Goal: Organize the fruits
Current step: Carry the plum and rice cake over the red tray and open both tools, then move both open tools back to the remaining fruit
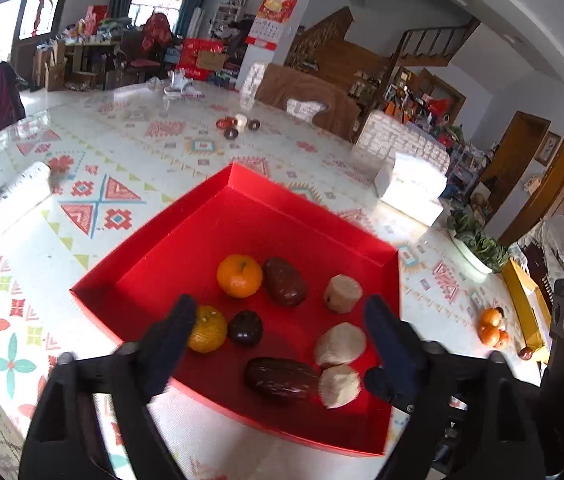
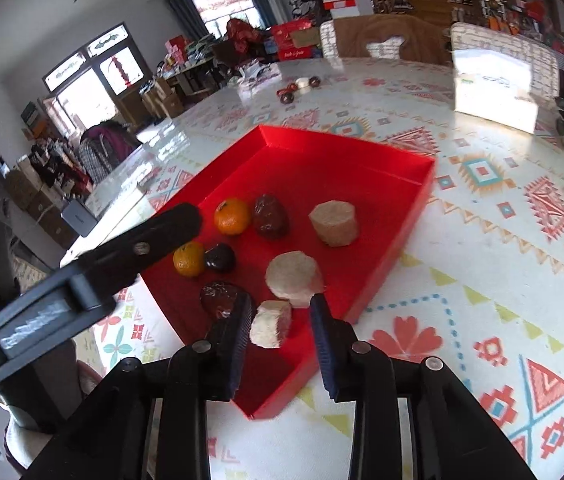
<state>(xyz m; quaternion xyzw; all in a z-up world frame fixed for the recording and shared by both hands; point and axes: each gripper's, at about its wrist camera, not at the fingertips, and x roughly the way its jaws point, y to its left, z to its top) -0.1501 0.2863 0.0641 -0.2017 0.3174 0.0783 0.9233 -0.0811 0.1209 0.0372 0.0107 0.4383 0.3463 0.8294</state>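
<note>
While both grippers (image 1: 277, 320) (image 2: 279, 316) hang spread, empty, over the red tray (image 1: 241, 184), next comes fetching the oranges (image 1: 492, 330) right of it.

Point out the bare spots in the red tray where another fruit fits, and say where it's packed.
The red tray is bare across its far half, from the far corner down to the upper orange, the date and the far pale chunk. A bare strip also runs beside its right wall. The near end is crowded, with both grippers, left gripper and right gripper, over it.
</note>
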